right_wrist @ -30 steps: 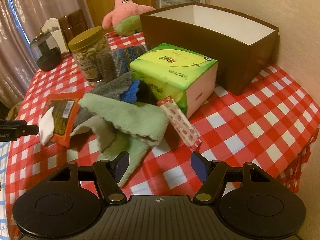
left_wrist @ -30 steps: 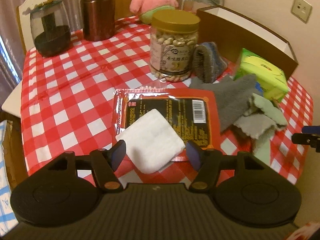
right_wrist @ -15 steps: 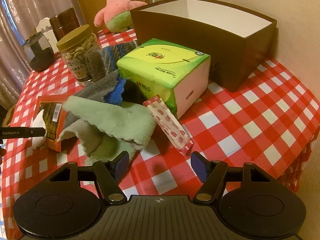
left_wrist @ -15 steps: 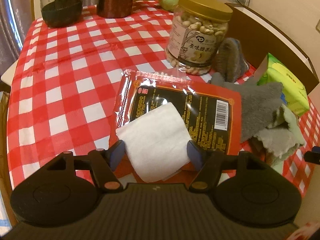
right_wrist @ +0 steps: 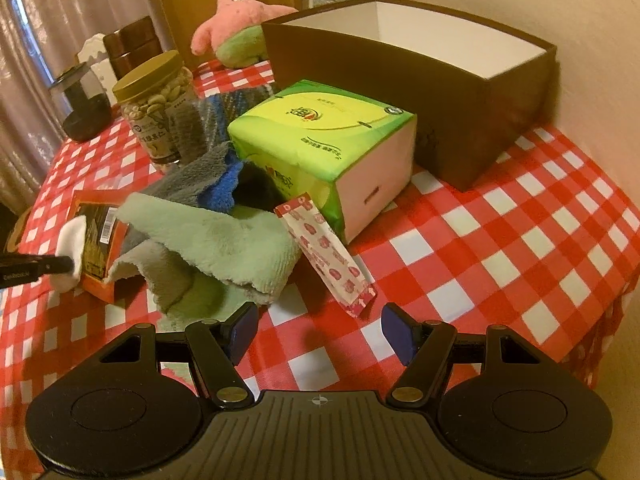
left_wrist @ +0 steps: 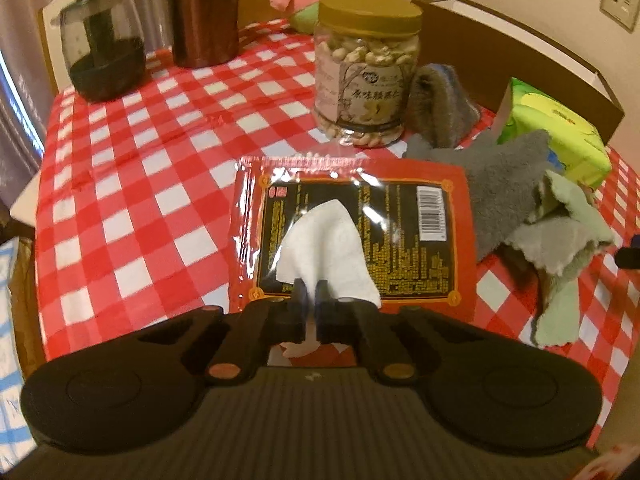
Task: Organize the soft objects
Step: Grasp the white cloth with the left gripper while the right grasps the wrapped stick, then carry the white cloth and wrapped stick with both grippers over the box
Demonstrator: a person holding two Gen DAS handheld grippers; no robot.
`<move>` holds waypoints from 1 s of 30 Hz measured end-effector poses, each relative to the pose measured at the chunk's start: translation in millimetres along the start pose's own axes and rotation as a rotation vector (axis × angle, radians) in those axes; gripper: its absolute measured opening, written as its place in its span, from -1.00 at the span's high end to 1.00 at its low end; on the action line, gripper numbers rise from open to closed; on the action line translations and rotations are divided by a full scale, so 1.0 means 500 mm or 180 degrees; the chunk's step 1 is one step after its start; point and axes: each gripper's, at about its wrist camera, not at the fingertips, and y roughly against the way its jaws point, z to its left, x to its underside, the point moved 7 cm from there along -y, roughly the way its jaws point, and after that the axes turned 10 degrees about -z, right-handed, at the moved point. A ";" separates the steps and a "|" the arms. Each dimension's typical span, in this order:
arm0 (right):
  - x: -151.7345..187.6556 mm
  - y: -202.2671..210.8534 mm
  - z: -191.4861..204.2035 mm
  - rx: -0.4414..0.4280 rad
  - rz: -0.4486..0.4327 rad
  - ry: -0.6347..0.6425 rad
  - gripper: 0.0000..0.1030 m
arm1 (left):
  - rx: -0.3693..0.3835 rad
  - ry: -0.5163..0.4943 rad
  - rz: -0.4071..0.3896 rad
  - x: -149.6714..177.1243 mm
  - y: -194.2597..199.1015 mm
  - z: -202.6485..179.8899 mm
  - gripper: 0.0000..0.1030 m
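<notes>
My left gripper [left_wrist: 310, 289] is shut on the near edge of a small white cloth [left_wrist: 326, 244] and lifts it off a red and black snack packet [left_wrist: 360, 236]. The cloth also shows in the right wrist view [right_wrist: 72, 250], pinched by the left gripper's fingers [right_wrist: 52, 264]. A heap of grey and pale green cloths [left_wrist: 540, 208] lies right of the packet; it shows in the right wrist view [right_wrist: 216, 236]. My right gripper [right_wrist: 318, 334] is open and empty above the checked tablecloth, near the green cloth. A pink star plush [right_wrist: 240, 4] sits at the back.
An open brown box [right_wrist: 420, 80] stands at the back right by the wall. A green tissue pack [right_wrist: 328, 140] lies before it, with a small red sachet [right_wrist: 328, 256] leaning on it. A nut jar [left_wrist: 366, 68], a brown canister [left_wrist: 202, 12] and a dark glass jar [left_wrist: 102, 56] stand behind.
My left gripper has closed on the white cloth and pulled it up into a peak. The right gripper has shifted slightly and stays open.
</notes>
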 end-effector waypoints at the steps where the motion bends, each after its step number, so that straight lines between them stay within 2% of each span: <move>1: -0.001 -0.002 0.001 -0.0001 -0.0017 0.0048 -0.33 | 0.0008 -0.0017 -0.0015 -0.003 0.006 -0.002 0.93; 6: -0.009 -0.017 0.009 -0.0004 -0.0100 0.0336 -0.32 | 0.0006 -0.0011 -0.0022 -0.022 0.026 -0.004 0.93; 10: -0.011 -0.040 0.018 0.0012 -0.0148 0.0594 -0.07 | -0.0013 -0.0019 -0.0062 -0.035 0.039 -0.004 0.93; 14: -0.005 -0.067 0.017 0.0083 -0.0112 0.0827 0.04 | -0.0034 -0.0003 -0.0058 -0.037 0.045 -0.002 0.93; 17: 0.006 -0.088 0.012 0.0126 -0.0048 0.0973 0.27 | -0.0043 -0.0005 -0.0025 -0.033 0.046 -0.003 0.93; 19: 0.015 -0.098 0.006 0.0183 0.0007 0.1056 0.53 | -0.0036 -0.0011 -0.0018 -0.032 0.048 -0.004 0.93; 20: 0.019 -0.099 0.005 0.0188 -0.0007 0.1078 0.59 | -0.0030 -0.0019 -0.0020 -0.031 0.050 -0.005 0.93; 22: 0.022 -0.093 0.000 0.0197 -0.0018 0.1091 0.84 | -0.0016 -0.0041 -0.0025 -0.031 0.053 -0.010 0.93; 24: 0.024 -0.083 -0.005 0.0218 -0.0044 0.1119 0.95 | 0.0008 -0.0056 -0.0025 -0.032 0.056 -0.014 0.93; 30: 0.020 -0.031 -0.013 0.0165 -0.0074 0.0801 0.96 | 0.0149 -0.0119 -0.0061 -0.038 0.070 -0.040 0.93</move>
